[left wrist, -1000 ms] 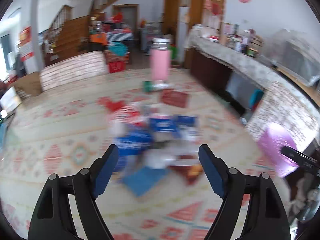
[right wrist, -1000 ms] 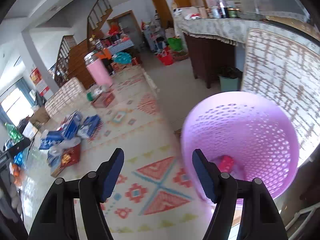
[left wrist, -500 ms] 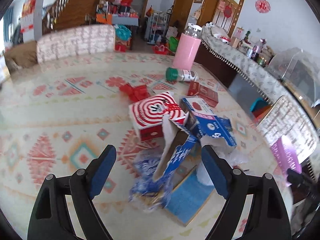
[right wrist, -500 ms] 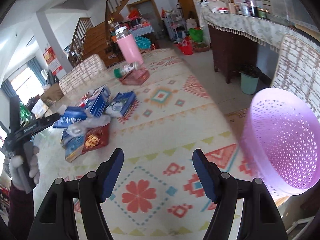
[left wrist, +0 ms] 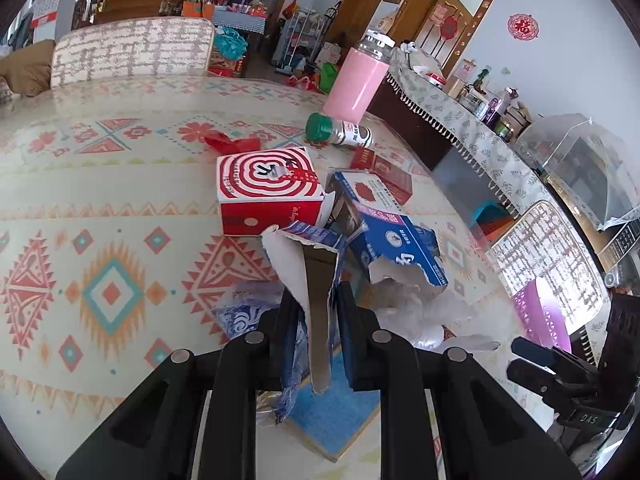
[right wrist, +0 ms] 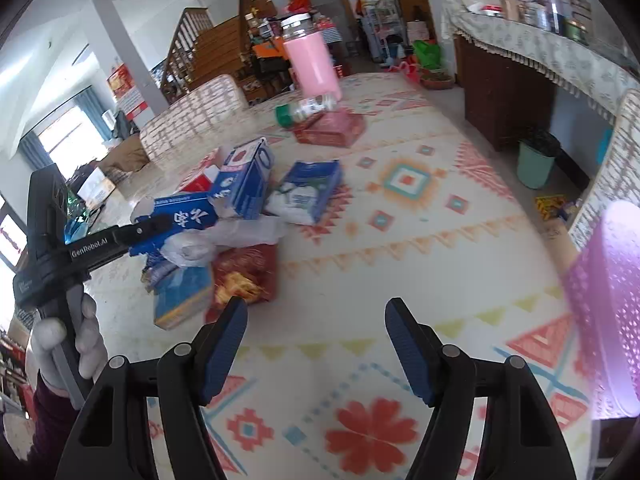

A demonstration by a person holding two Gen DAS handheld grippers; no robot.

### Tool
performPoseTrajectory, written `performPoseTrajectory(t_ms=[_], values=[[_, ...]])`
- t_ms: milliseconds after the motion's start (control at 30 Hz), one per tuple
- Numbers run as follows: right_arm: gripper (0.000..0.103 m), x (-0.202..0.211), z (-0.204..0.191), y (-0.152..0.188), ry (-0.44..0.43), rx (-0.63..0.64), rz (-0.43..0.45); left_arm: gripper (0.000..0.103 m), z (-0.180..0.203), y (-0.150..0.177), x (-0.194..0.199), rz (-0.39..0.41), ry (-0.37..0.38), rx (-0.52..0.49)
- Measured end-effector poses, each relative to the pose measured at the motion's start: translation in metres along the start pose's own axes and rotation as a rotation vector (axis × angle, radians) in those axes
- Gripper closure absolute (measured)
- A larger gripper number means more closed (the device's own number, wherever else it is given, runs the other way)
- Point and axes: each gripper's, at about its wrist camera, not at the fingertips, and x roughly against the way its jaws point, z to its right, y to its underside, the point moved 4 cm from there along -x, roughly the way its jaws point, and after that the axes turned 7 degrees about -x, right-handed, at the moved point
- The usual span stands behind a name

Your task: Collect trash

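Observation:
On the patterned table lies a pile of trash. My left gripper is shut on the upright flap of a torn blue carton at the near edge of the pile. Behind it lie a red-and-white spiral box and another blue carton. A clear plastic bag lies to their right. In the right wrist view the left gripper reaches in from the left onto the blue carton. My right gripper hangs open over bare table, right of a red snack packet. The purple basket is at the right edge.
A pink thermos stands at the back, with a green-capped bottle lying in front of it and a red box nearby. A gloved hand holds the left gripper's handle. A chair back stands beyond the table.
My left gripper dropped onto the pile and its jaws went from wide open to shut on the torn carton's flap. The right gripper swung left; the basket slid to the frame's right edge.

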Motion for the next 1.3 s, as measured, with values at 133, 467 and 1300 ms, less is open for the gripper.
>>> performPoseTrajectory(t_ms=[133, 467, 1300], values=[[0.027, -0.018, -0.022, -0.002, -0.021, 0.041, -0.022, 0.085, -0.004, -0.005, 0.018, 0.05, 0.004, 0.019], [0.026, -0.036, -0.043, -0.026, -0.088, 0.004, -0.015, 0.085, -0.021, -0.011, 0.052, 0.133, 0.009, 0.054], [0.041, -0.129, -0.028, -0.085, 0.21, -0.026, -0.062, 0.069, -0.028, 0.0, 0.023, 0.083, 0.059, 0.133]])
